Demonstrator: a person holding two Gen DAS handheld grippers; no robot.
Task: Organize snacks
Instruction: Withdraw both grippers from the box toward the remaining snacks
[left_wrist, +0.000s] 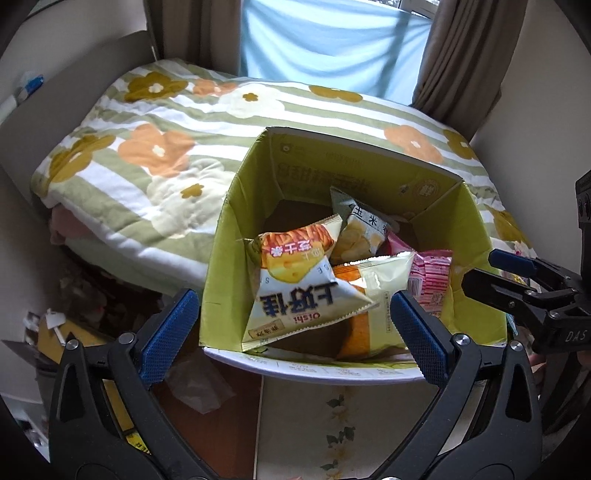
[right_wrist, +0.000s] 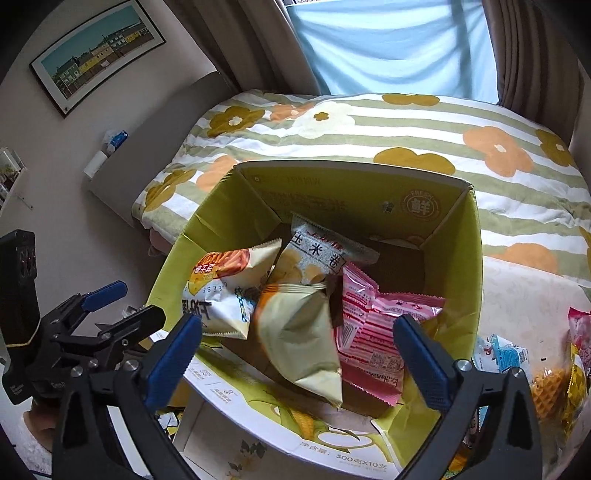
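Note:
An open green cardboard box (left_wrist: 236, 192) (right_wrist: 458, 229) holds several snack packets: an Oishi cheese packet (left_wrist: 303, 280) (right_wrist: 221, 291), a grey corn-roll packet (left_wrist: 360, 229) (right_wrist: 317, 254), a pale yellow packet (left_wrist: 376, 291) (right_wrist: 303, 339), blurred as if moving, and a pink packet (left_wrist: 432, 280) (right_wrist: 373, 332). My left gripper (left_wrist: 295, 339) (right_wrist: 122, 302) is open and empty at the box's near left rim. My right gripper (right_wrist: 299, 354) (left_wrist: 484, 273) is open and empty above the box's near rim.
The box stands by a bed with a floral striped quilt (left_wrist: 155, 155) (right_wrist: 406, 125). More loose snack packets (right_wrist: 554, 362) lie to the right of the box. Clutter (left_wrist: 85, 317) lies on the floor at left. Curtains (right_wrist: 391, 44) hang behind.

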